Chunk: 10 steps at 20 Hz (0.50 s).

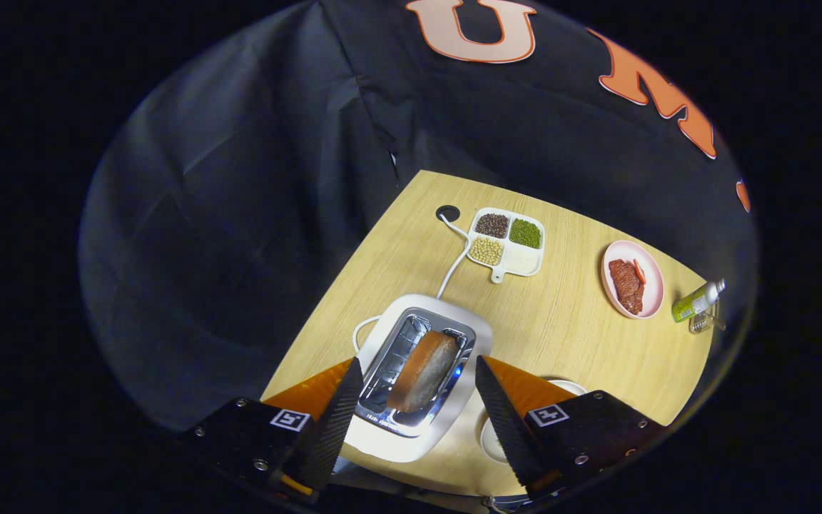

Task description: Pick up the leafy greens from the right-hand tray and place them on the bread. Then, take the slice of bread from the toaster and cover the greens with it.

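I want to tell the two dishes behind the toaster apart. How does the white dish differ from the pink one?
The white tray is squarish, split into compartments, and has a small handle; the pink plate is round and undivided. The tray holds separate brown, green and pale grains; the plate holds reddish meat-like slices. The tray lies nearer the toaster. Both rest flat on the wooden table, beyond the open claw.

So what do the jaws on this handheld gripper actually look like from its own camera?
The gripper has two wedge-shaped jaws that taper to points. Their inner faces are black with a fine textured grip pattern, and their outer sides are orange. Each jaw sits on a black block fastened with small silver screws, and each block carries a square black-and-white marker tag. A bit of orange and white fitting shows at the base of one block.
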{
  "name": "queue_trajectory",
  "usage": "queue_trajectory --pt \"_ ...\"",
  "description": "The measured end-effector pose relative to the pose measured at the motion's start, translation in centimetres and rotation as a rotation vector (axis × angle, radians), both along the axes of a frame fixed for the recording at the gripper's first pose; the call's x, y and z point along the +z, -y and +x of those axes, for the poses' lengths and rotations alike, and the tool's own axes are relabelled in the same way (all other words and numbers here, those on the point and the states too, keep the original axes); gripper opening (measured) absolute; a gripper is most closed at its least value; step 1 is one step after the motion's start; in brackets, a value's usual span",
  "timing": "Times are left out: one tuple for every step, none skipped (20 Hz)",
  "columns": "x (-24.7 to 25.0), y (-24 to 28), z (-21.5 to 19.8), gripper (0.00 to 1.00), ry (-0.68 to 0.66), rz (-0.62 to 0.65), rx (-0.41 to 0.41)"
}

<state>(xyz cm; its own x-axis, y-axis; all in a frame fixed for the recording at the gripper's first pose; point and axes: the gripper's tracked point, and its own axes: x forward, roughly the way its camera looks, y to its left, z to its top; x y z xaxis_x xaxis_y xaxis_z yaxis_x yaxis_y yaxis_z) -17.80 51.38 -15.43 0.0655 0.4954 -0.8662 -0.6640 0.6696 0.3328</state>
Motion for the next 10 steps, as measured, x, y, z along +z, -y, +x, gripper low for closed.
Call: queue_trajectory --pt "-0.6 -0.2 -0.2 0.94 -0.004 -0.028 0.0" --pt "-1.3 -0.3 0.0 0.94 -0.004 -0.058 -0.006" --pt "-2.2 -0.2 0.1 0.93 -0.004 -0.094 -0.008" --pt "-2.7 -0.1 0.3 0.92 -0.007 -0.122 -0.009" --pt "-3.2 0.0 0.2 0.89 -0.023 -0.143 -0.009" --pt "-3.6 0.2 -0.2 0.87 -0.065 -0.152 -0.008" --pt "-3.8 0.2 -0.7 0.83 -0.112 -0.154 -0.03" --pt "-4.1 0.2 -0.6 0.8 -0.142 -0.155 -0.055" --pt "-4.3 0.3 -0.2 0.75 -0.157 -0.156 -0.074" --pt "-4.3 0.7 0.4 0.7 -0.155 -0.166 -0.088"
